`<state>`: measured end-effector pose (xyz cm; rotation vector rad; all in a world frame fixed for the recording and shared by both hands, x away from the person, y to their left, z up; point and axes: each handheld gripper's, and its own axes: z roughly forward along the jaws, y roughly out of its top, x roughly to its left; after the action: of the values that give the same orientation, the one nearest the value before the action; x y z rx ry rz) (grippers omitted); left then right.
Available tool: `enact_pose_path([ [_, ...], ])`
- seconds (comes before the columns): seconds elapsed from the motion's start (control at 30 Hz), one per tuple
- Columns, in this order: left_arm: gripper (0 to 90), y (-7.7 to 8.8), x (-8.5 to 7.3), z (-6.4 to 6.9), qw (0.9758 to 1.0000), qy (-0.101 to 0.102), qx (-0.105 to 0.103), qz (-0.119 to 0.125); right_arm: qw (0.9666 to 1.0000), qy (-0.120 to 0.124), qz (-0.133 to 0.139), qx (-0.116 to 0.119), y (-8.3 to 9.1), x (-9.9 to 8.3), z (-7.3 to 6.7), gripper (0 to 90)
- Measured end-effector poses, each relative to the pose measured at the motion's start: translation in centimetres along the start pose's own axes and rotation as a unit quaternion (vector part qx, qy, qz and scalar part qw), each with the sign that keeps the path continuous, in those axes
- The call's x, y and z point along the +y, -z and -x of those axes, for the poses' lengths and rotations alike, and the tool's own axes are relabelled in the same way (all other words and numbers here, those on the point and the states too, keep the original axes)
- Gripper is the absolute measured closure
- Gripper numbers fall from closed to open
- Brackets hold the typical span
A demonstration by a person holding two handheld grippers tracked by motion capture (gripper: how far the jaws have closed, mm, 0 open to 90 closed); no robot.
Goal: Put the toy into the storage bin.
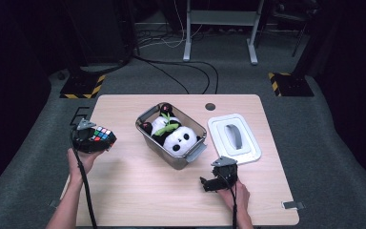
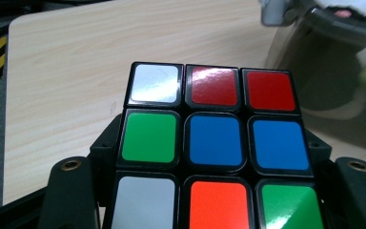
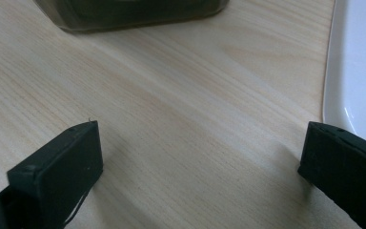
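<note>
Here, left gripper: clamped on the puzzle cube, held above the counter, left of the metal tub.
Right gripper: jaws wide apart, holding nothing, over bare counter near the white lid.

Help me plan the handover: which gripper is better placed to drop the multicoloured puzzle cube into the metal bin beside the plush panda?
Left. The left gripper already clamps the multicoloured puzzle cube, near the metal bin with the plush panda. The right gripper rests open and empty on the table beside the white lid.
</note>
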<state>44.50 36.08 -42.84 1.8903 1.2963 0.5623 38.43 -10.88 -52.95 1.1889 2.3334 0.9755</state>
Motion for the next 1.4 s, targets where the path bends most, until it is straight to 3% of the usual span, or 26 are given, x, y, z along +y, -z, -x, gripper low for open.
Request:
enact_pose_path([
  [0.87, 33.3, 1.6, 7.7, 3.7, 0.9982, -0.040, -0.035, 0.028, 1.0000, 0.001, 0.000, 0.000, 0.0, 0.0, 0.0, 0.0],
  [1.4, 33.4, -0.9, 11.2, 7.0, 0.9954, -0.067, -0.065, 0.020, 1.0000, 0.001, 0.001, 0.000, 0.0, 0.0, 0.1, 0.0],
])
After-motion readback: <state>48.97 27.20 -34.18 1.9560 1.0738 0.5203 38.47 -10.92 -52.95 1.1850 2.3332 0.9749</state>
